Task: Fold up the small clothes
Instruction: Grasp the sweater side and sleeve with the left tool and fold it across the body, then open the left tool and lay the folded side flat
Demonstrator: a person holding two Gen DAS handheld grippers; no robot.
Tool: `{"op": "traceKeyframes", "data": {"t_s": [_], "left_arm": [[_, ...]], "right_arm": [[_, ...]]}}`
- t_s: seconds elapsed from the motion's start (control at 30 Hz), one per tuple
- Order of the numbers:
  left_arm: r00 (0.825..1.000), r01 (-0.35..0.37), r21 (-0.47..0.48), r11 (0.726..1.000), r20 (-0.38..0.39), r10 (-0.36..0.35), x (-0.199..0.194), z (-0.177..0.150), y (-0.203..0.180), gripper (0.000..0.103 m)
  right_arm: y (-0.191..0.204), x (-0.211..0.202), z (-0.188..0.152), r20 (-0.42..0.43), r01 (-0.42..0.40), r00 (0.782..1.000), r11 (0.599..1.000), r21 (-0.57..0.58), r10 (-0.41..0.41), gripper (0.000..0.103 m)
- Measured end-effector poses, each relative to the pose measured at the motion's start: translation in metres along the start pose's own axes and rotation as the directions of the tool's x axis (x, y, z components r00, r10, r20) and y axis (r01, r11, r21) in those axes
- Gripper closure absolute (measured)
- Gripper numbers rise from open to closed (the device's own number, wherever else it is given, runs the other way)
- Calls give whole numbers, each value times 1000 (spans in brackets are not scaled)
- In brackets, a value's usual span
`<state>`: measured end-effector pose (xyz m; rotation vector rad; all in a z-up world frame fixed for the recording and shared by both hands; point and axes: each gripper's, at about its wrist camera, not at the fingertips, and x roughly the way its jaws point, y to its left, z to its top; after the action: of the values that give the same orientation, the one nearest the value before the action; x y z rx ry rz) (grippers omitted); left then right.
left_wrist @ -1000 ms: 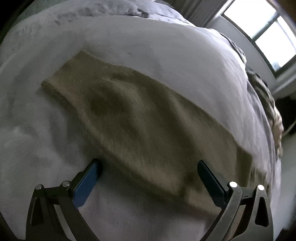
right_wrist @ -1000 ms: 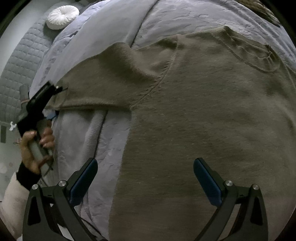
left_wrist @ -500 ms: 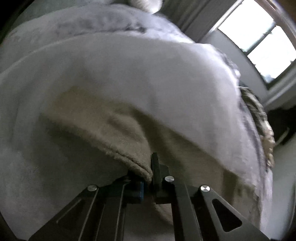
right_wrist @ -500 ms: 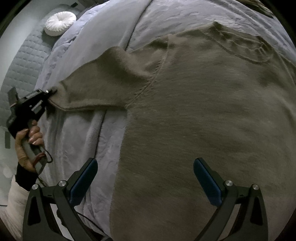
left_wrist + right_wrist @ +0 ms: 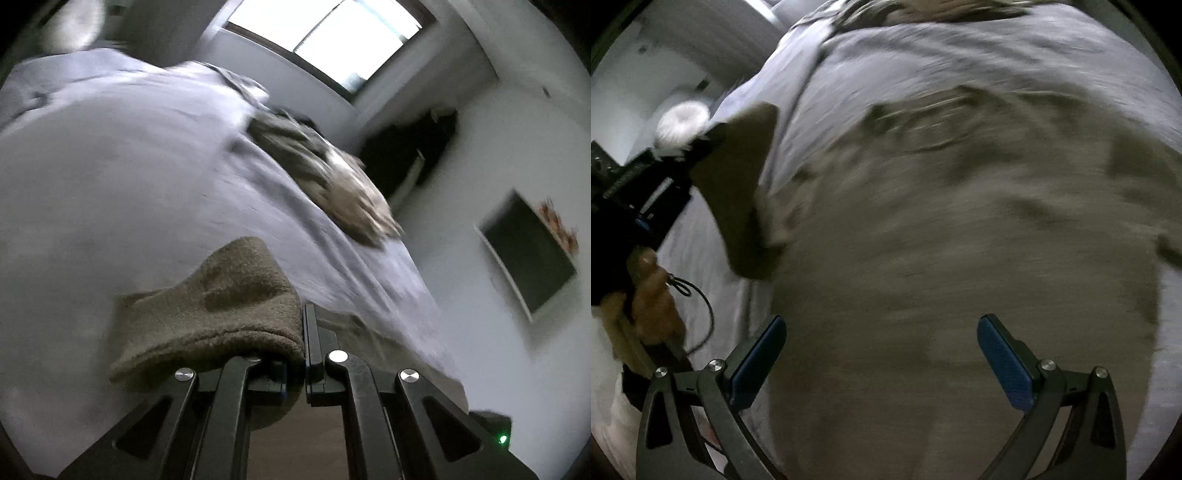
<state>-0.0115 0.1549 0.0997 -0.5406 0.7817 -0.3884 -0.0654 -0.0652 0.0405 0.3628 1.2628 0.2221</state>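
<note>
Bed carries the olive sweater, body spread flat, one sleeve lifted off the cover. Step looks like the sleeve fold: left tongs are clamped on the cuff, right tongs hang apart over the hem. Next move likely needs the sleeve carried across the body and laid flat; no containers visible.

Motion-blurred sweater, bottom edge cropped

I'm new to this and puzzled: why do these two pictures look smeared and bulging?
Left wrist view: bright window glare, bed streaked by motion, sleeve fairly sharp. Right wrist view: sweater heavily motion-blurred, dim; fisheye bends both.
</note>
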Motion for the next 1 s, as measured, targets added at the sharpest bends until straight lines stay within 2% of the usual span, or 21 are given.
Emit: {"op": "traceKeyframes", "data": {"t_s": [0.1, 0.17, 0.27, 0.4, 0.43, 0.47, 0.5, 0.53, 0.6, 0.67, 0.73, 0.8, 0.87, 0.9, 0.97, 1.0], "left_arm": [[994, 40, 59, 997, -100, -34, 49, -18, -47, 96], [985, 43, 94, 995, -172, -27, 84, -36, -72, 96], [962, 3, 175, 985, -271, 45, 128, -74, -100, 96], [912, -77, 258, 963, -372, 172, 162, -119, -111, 95], [898, -98, 278, 956, -390, 205, 165, -126, -111, 92], [886, -116, 296, 948, -400, 233, 172, -127, -111, 71], [880, -129, 311, 942, -402, 253, 171, -132, -110, 56], [886, -137, 321, 937, -383, 261, 163, -133, -111, 37], [896, -170, 370, 913, -328, 299, 145, -133, -116, 35], [896, -205, 423, 883, -282, 343, 124, -125, -121, 35], [904, -224, 420, 880, -249, 348, 97, -115, -112, 35], [908, -248, 399, 882, -222, 356, 83, -98, -98, 35], [898, -315, 364, 877, -185, 399, 71, -80, -75, 35], [886, -357, 342, 869, -170, 431, 63, -74, -61, 35], [836, -467, 290, 835, -163, 524, 58, -60, -23, 35], [818, -497, 272, 824, -170, 549, 58, -58, -11, 35]], "right_arm": [[-40, -14, 5, 24, 32, 999, 998, 60, -33, 0], [-65, -17, 5, 22, 55, 998, 993, 104, -58, 0], [-97, -18, 3, 4, 79, 997, 984, 161, -81, 0], [-116, -17, 6, -17, 123, 992, 976, 177, -122, 0], [-118, -16, 10, -19, 133, 991, 976, 170, -132, 0], [-118, -16, 12, -17, 139, 990, 977, 160, -138, 0], [-116, -17, 16, -15, 150, 989, 978, 146, -149, 0], [-111, -17, 22, -11, 169, 986, 979, 116, -169, 0], [-102, -18, 30, 3, 191, 982, 980, 50, -191, 0], [-79, -18, 40, 31, 207, 978, 977, -50, -206, 0], [-46, -12, 49, 65, 238, 971, 955, -176, -230, 0], [-12, 2, 54, 102, 283, 959, 906, -315, -264, 0], [18, 23, 55, 129, 342, 939, 834, -434, -318, 0], [31, 35, 54, 152, 379, 924, 785, -489, -352, 0], [51, 60, 48, 222, 472, 875, 655, -590, -431, 0], [57, 72, 47, 257, 512, 848, 594, -620, -463, 1]]}}
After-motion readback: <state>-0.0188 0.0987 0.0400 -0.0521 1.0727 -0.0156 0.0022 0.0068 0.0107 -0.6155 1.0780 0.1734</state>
